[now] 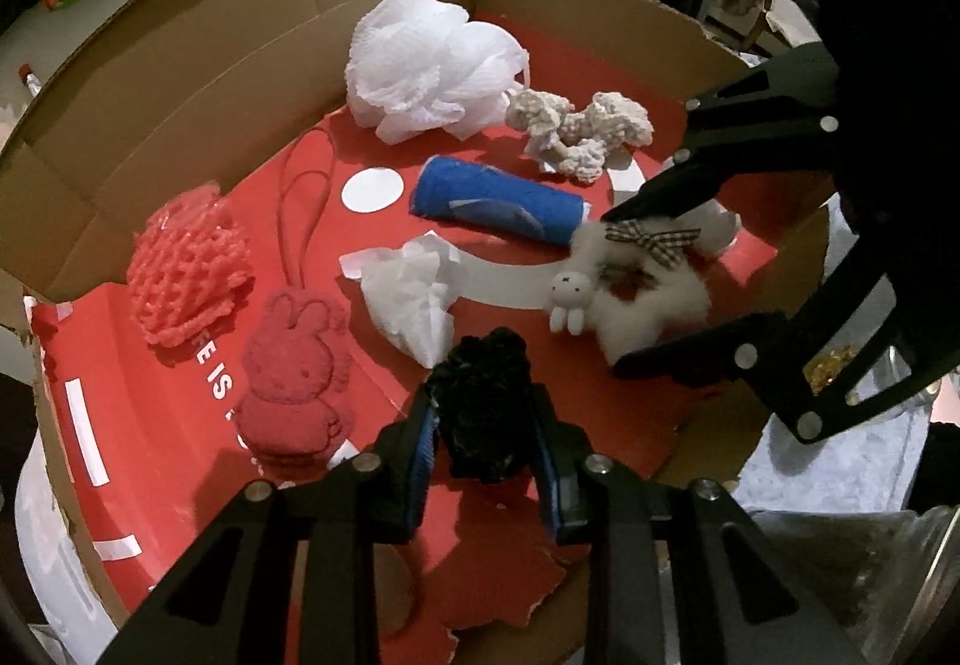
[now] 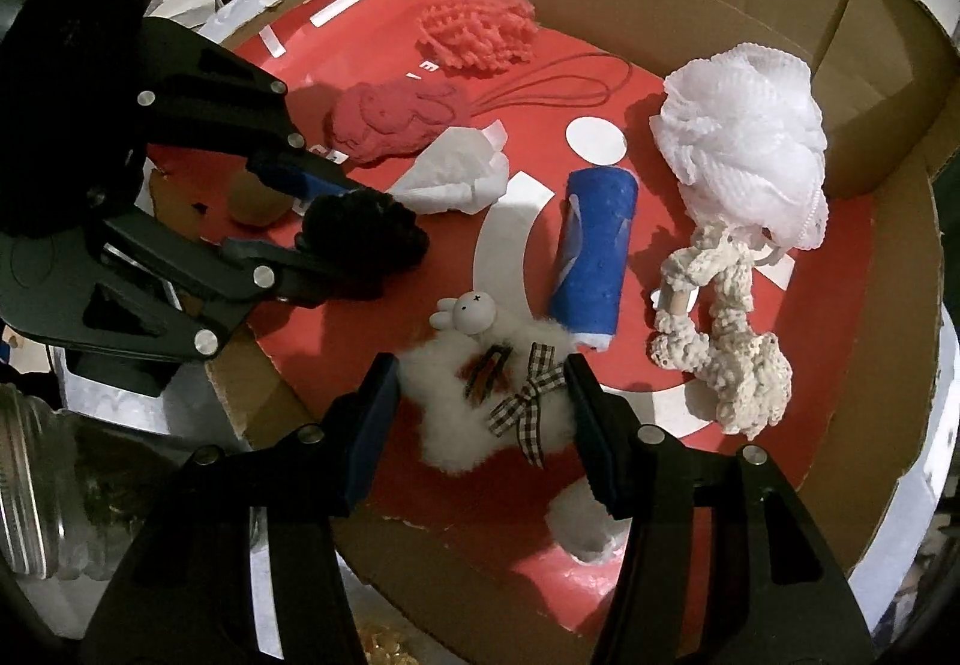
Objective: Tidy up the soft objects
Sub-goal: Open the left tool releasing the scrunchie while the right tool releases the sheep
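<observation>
White fluff, the furry scrunchie [image 2: 480,401] with its checked bow lies low centre in your right wrist view, directly between your right tongs [image 2: 480,425], which stand spread astride it, pads not visibly pressing. Its length runs across the gap. Your left tongs [image 1: 483,443] pinch a black scrunchie [image 1: 483,407] over the red cardboard tray [image 1: 180,425], just left.

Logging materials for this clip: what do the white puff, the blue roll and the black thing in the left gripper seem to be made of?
White puff: gathered plastic mesh, slightly shiny, with visible netting, likely a bath pouf. Blue roll: probably rolled matte cloth, nubbly surface; the white patches are unclear. Black thing in the left gripper: fuzzy, yarn-like, perhaps chenille; too dark to tell.
</observation>
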`<state>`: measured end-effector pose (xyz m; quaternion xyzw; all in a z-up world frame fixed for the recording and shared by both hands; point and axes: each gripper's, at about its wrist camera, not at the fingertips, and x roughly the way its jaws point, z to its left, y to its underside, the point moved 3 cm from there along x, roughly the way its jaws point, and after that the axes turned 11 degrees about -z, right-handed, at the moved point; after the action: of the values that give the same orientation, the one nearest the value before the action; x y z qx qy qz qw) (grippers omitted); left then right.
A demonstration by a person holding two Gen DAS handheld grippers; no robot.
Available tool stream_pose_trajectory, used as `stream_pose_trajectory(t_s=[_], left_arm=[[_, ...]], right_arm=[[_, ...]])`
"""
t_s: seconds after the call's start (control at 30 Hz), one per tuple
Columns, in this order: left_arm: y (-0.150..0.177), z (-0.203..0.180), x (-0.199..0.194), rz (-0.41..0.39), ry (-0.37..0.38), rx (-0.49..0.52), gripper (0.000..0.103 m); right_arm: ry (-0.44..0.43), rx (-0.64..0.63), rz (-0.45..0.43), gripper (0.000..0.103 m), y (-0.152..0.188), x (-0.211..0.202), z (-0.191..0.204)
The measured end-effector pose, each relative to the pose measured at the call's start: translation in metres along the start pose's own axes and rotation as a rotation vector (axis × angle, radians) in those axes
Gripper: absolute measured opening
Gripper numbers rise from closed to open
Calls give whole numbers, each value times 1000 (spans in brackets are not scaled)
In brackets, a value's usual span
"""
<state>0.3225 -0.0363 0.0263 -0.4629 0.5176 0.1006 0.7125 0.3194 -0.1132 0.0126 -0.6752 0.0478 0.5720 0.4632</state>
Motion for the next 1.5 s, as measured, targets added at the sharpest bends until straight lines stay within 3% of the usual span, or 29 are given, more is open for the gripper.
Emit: stream_pose_trajectory(t_s=[0.23,0.37,0.5,0.67,0.87,1.03,1.17,1.37,1.5], left_arm=[[1,4,5,-1,-13,-11,33],[2,7,5,1,-23,-23,41],[2,10,6,1,-25,-28,43],[0,9,-3,-30,-34,-45,57],[-2,18,-31,-103,-86,-136,70],[3,27,-62,-176,-157,-243,81],[13,31,-79,-205,-196,-325,96],[24,25,-96,-254,-290,-403,99],[34,23,-94,-252,-300,-462,100]], right_arm=[[29,-23,1,54,0,2,1],[43,-33,4,55,0,8,2],[45,-35,0,56,0,11,5],[64,-33,-14,60,0,8,4],[122,-8,-61,70,0,-16,3],[167,75,-117,77,-2,-46,0],[231,167,-154,78,0,-68,-2],[258,382,-180,78,16,-84,-8],[272,459,-198,78,25,-84,-7]])
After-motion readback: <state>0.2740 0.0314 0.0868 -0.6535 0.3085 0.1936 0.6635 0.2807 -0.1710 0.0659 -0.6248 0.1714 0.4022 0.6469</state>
